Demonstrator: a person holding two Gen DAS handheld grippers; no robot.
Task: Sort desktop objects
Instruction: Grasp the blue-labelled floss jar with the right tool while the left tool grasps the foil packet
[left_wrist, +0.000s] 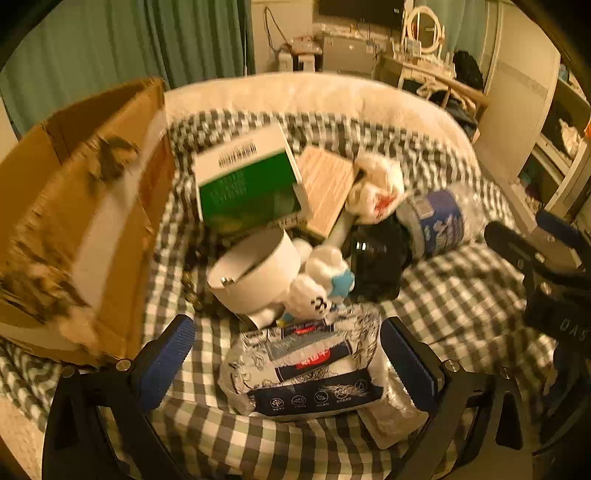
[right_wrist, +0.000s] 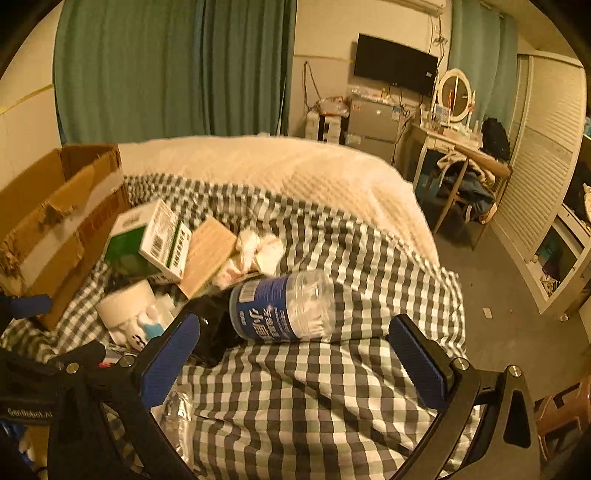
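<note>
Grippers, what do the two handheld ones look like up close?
Both the left gripper and the right gripper have black frames with silver screws and ribbed blue pads. White lettering marks the black bodies. No sleeves or cables show.

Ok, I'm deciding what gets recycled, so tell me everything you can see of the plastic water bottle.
The plastic water bottle lies on its side on the checked cloth, at the right edge of the clutter. It is clear, ribbed and slightly crumpled, with a blue label printed in white around one half. That end rests against a black object. No cap shows. The right gripper has open jaws just short of it, not touching.
</note>
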